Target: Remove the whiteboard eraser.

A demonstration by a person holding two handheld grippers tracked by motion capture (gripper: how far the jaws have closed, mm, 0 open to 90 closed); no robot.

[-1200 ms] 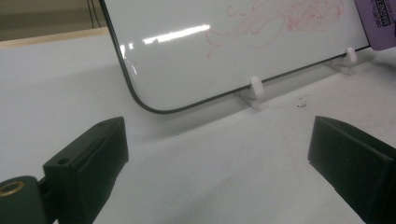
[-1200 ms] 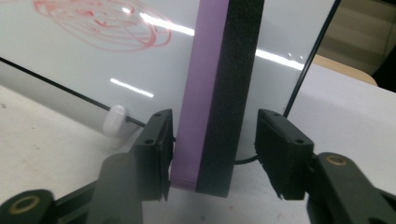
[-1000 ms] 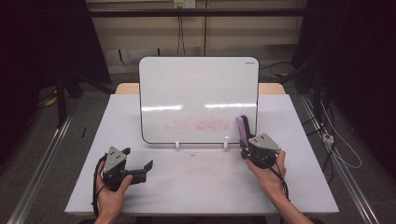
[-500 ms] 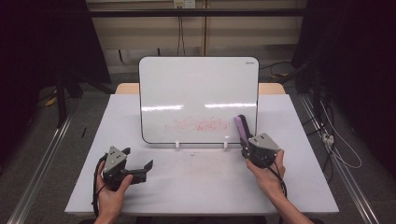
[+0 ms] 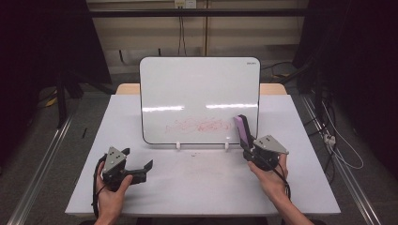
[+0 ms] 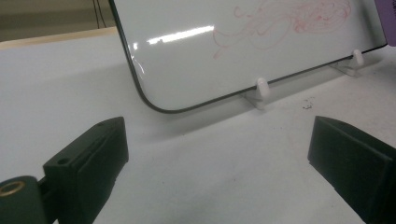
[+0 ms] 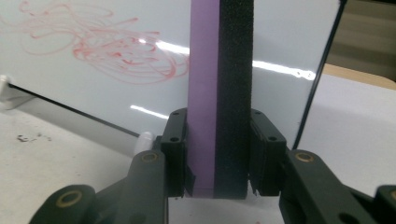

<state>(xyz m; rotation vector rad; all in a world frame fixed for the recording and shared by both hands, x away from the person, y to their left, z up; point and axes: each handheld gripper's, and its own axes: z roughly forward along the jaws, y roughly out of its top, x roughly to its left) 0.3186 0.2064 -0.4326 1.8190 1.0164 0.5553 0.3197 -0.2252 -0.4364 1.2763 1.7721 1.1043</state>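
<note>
Right gripper view: purple-and-black eraser [image 7: 219, 93] upright, pinched in right gripper [image 7: 219, 154], near whiteboard [image 5: 199, 98] scribble [image 5: 199, 125]; left gripper [image 5: 141, 168] spread, empty.

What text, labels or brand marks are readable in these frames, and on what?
Whiteboard, top right corner: a small dark brand mark, too small and blurred to read.
Whiteboard, lower part: red marker scribble, loops only, no letters or numbers.
Purple-backed eraser clamped in the right gripper: no print visible.
Left gripper, open: no markings readable.
</note>
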